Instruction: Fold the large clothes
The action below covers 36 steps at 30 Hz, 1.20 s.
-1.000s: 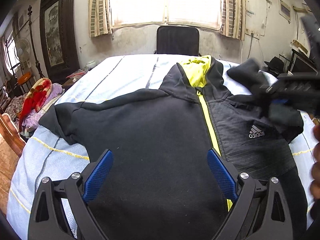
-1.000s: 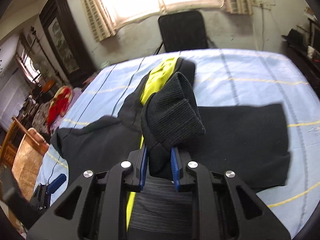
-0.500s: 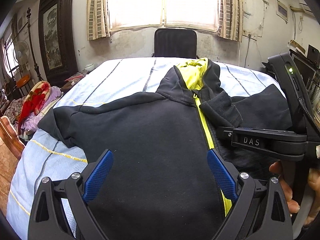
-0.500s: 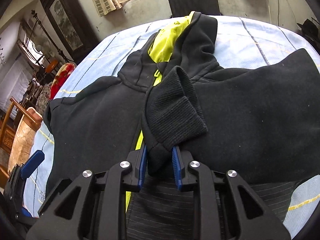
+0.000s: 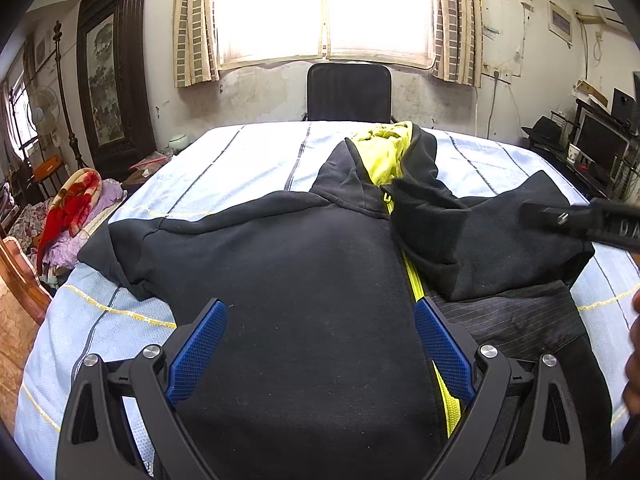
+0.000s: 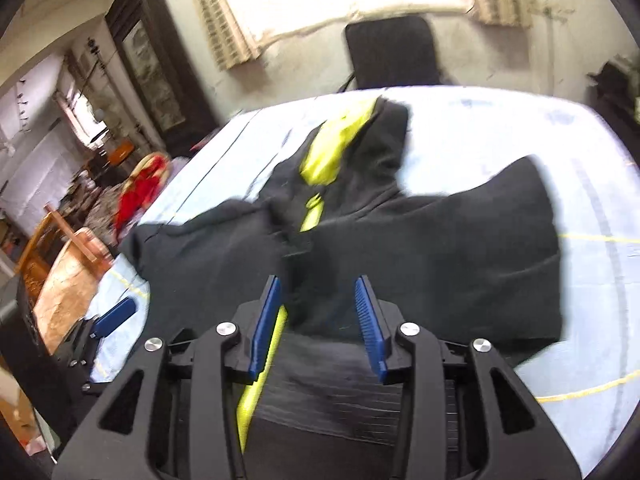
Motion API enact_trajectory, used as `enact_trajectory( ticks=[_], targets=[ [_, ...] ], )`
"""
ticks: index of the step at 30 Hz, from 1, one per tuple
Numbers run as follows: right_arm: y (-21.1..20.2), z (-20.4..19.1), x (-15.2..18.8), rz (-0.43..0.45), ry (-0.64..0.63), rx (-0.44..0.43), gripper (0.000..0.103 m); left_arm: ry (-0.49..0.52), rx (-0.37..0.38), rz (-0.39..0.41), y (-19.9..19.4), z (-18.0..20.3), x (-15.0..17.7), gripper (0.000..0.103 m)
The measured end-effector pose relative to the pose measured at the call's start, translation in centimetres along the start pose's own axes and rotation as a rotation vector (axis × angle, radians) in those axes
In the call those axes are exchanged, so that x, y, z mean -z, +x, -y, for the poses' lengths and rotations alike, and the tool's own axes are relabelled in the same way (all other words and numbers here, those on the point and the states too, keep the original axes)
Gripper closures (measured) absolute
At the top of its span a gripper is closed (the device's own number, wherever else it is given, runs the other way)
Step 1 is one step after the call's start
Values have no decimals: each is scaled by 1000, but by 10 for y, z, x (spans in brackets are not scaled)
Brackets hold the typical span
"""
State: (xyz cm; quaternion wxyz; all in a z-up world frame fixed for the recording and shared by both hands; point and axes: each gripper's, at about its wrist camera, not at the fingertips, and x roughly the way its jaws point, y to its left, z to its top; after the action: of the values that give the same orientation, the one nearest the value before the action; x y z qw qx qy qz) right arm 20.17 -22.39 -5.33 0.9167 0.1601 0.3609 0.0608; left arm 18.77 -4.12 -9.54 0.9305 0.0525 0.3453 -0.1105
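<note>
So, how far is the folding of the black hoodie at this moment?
Done: one sleeve already lies folded across the chest of the hoodie, its cuff near the yellow zipper. In hand: nothing; the right gripper is opening with no pad pressing on cloth, and the left gripper hovers open. Left: the other sleeve is spread out on the bed, and the body and hood are unfolded.

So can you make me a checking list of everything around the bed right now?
Surface: bed, pale blue striped sheet.
Job's things: black hoodie laid flat, yellow zip; one sleeve folded across its chest.
Clutter: red blanket beside the bed.
Grippers: left tool open above the hoodie; right tool opening, nothing pinched between its pads.
Cables: wall cord near the window.
Surroundings: black chair, bright window, framed picture.
</note>
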Motion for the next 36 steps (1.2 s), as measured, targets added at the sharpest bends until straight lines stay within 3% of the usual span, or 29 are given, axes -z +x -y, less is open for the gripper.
enact_trajectory(
  ticks=[6,10,13,15,19,23,31,33,35,36],
  targets=[
    [-1,55,4,6,118,121,86,7,2,3,0,1,0,7],
    [35,85,23,-150,212,120,88,3,12,-11,2,1,0,7],
    [32,77,26,-134,164,142,89,8,6,-10,1,2,0,7],
    [23,74,28,-121,180,93,86,23,1,-2,-1,4,1,7],
    [-13,71,32,-28,177,82,86,34,31,-15,-5,4,-2,7],
    [-41,84,34,3,198,79,86,-25,120,-100,6,-14,-20,7],
    [-79,104,43,50,211,74,81,-39,148,-282,65,-5,-44,8],
    [-82,108,47,40,213,76,80,-37,110,-318,84,3,-43,8],
    [-84,110,49,29,212,81,80,-53,98,-341,97,7,-41,12],
    [-85,111,49,25,210,86,80,-72,102,-337,100,7,-42,22]
  ],
)
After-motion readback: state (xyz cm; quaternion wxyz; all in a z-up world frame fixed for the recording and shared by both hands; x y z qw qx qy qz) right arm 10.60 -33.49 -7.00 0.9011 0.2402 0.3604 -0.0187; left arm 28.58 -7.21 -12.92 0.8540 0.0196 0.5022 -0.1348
